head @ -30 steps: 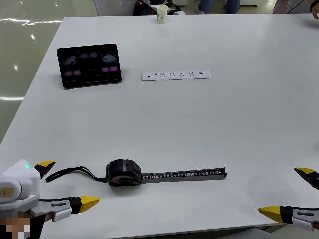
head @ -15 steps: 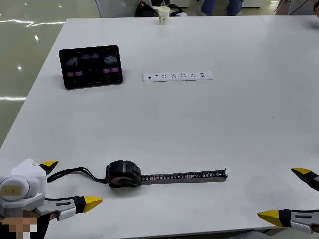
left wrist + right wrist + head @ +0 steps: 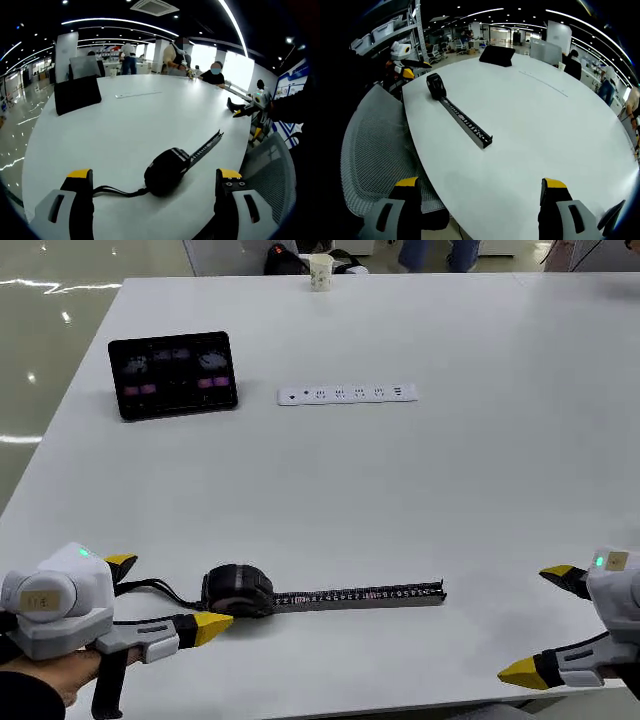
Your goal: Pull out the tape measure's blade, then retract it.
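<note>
Head view: white table (image 3: 400,490) over glossy floor (image 3: 50,330); tape measure (image 3: 238,590) lies with blade (image 3: 360,594) out. Left gripper (image 3: 166,593) gapes astride its strap (image 3: 152,586); right gripper (image 3: 538,622) gapes, empty.

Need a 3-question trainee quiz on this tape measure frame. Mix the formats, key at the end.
1. True or false: the blade is fully retracted into the tape measure case.
2. Which thing lies closest to the left tongs? A) tablet B) tape measure case C) power strip
3. Fill in: the right tongs are ____ (open/shut), holding nothing.

Key: 1 false, the blade lies drawn out flat on the table. 2 B. 3 open.
</note>
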